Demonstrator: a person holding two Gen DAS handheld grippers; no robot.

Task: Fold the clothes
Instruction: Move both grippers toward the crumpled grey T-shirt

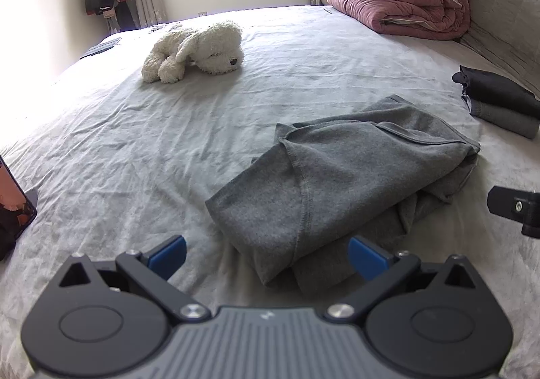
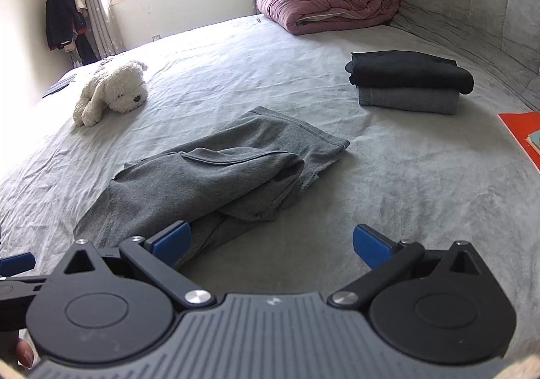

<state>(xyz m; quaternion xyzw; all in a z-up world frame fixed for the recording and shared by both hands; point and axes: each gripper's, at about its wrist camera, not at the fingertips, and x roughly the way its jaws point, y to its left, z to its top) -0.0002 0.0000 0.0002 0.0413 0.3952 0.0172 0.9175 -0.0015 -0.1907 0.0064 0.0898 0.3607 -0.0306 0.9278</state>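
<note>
Both tools look alike. The left tool [image 1: 266,257] and the right tool [image 2: 271,245] each have a ribbed grey body, two round black housings, black linkage arms with silver screws, and blue fingertip pads [image 2: 369,249]. A small pale logo marks each body.

A grey knit garment [image 1: 337,176] lies loosely bunched on the bed [image 1: 135,142], partly folded over itself, with stitched hems and seams showing. Well apart from it sits a neat stack: a folded black garment [image 2: 410,72] atop a folded grey one [image 2: 408,100].
</note>
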